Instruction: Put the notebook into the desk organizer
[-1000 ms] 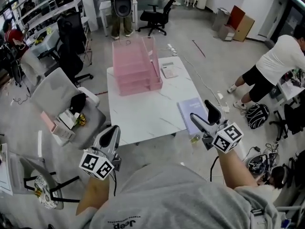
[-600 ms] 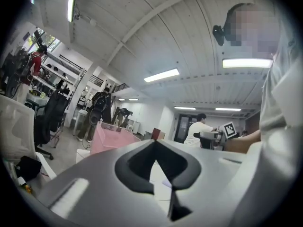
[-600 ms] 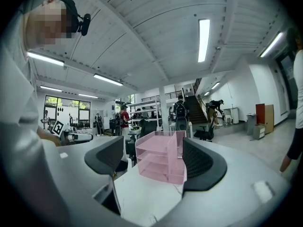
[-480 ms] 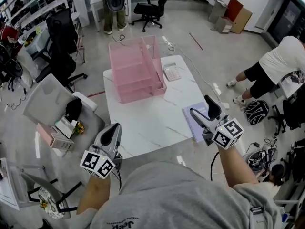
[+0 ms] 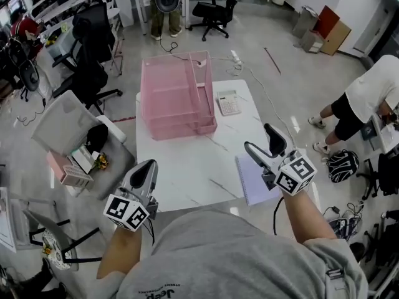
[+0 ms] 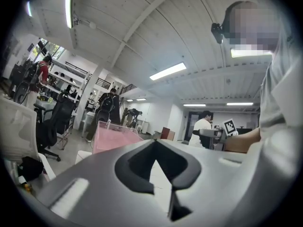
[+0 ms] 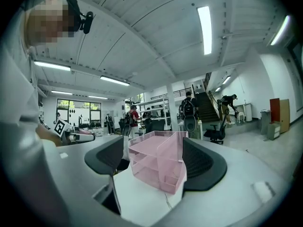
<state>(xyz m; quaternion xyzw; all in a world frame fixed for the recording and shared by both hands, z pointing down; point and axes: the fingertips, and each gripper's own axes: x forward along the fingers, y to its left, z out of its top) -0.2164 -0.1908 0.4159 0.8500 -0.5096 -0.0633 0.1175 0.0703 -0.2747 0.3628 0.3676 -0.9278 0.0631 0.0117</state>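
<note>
A pink see-through desk organizer (image 5: 177,98) with shelves stands at the far left of the white table (image 5: 181,161). It also shows in the right gripper view (image 7: 156,167) and the left gripper view (image 6: 111,138). A lavender notebook (image 5: 252,180) lies flat at the table's near right corner. My right gripper (image 5: 259,137) hangs open above the notebook's far edge, its jaws wide apart and empty (image 7: 154,164). My left gripper (image 5: 148,166) is shut and empty at the table's near left edge (image 6: 156,150).
A white calculator (image 5: 228,103) lies right of the organizer. A grey chair (image 5: 75,129) with loose items stands left of the table. One person (image 5: 368,98) bends over at the right, near a black bag (image 5: 341,165). Another person (image 5: 165,5) stands beyond the table.
The head view has shifted, so the table and organizer now sit nearer and lower in the picture. Both grippers keep about the same pose, left shut, right open.
</note>
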